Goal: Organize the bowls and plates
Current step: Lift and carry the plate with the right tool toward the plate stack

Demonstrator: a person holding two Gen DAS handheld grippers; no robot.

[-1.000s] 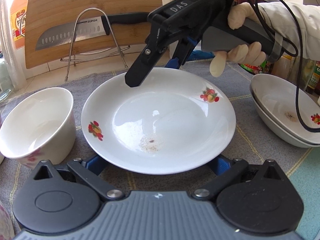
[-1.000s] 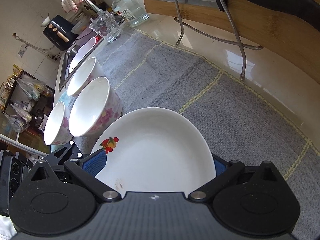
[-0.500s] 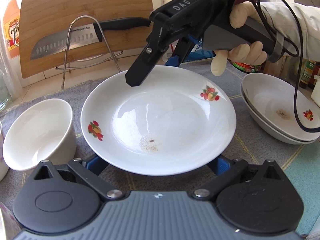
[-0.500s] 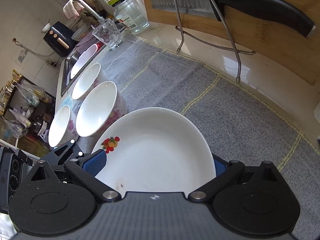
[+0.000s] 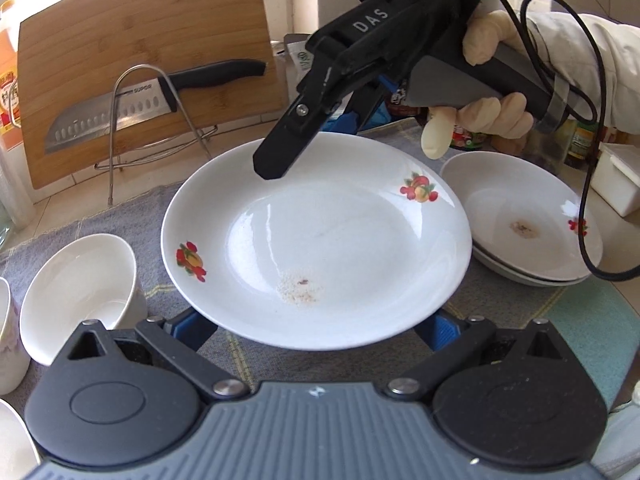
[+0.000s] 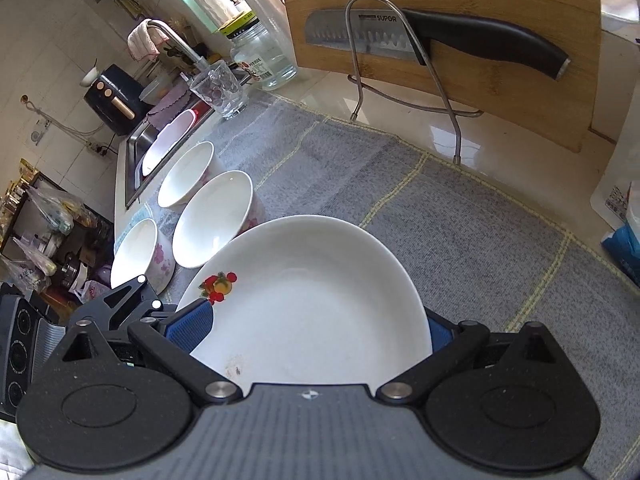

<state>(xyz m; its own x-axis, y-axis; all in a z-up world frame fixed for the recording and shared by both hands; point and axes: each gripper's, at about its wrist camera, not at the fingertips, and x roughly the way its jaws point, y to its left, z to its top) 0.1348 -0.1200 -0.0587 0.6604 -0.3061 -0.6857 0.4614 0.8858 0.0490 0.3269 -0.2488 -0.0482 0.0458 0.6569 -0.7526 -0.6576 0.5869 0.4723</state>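
From the left wrist we see our right tongs [image 5: 320, 128] gripping the plate [image 5: 316, 240] at 12 o'clock; left tongs' grip we cannot tell; a stack [image 5: 524, 224] waits at 3. From the right wrist, three bowls [image 6: 212, 220] at 10 remain unstacked.

The plate [image 5: 316, 240] hides both grippers' blue fingertips, so the jaws' contact cannot be judged. A bowl [image 5: 10, 336] is cut off by the left wrist view's left edge.
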